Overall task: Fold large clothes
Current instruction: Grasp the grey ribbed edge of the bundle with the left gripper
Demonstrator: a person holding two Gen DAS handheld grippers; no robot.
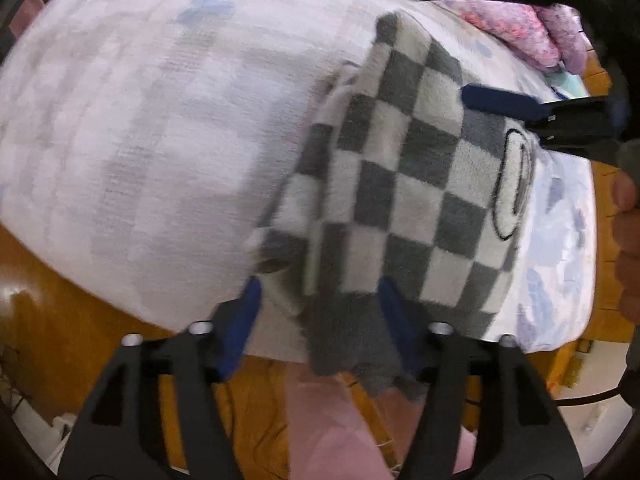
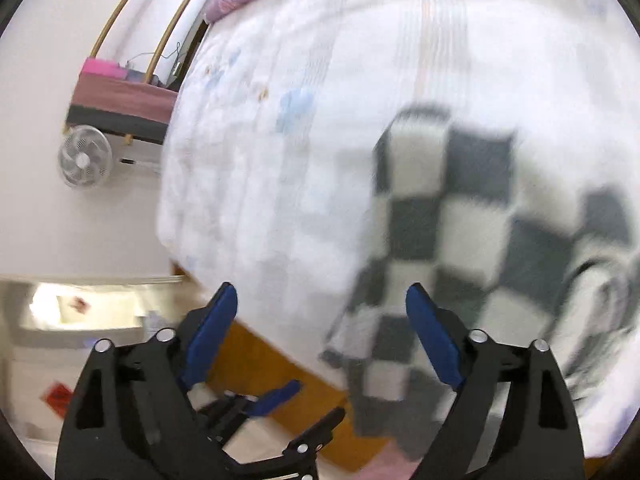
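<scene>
Pale bedspread point(image 1: 160, 140) covers the bed; the checkered garment point(image 1: 400, 184) lies folded at its 5 o'clock corner, hem overhanging. Left gripper point(image 1: 320, 312) and right gripper point(image 2: 320, 312) both gape, released. Folding looks partly done; blur probably hides further layers

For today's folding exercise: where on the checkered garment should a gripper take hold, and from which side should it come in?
Probably at the checkered garment's dark hem corner hanging over the bed's near edge, approached from the floor side. There the cloth drapes free of the mattress, so fingers can close on both faces; elsewhere it lies flat. The left gripper is open around that corner.
</scene>
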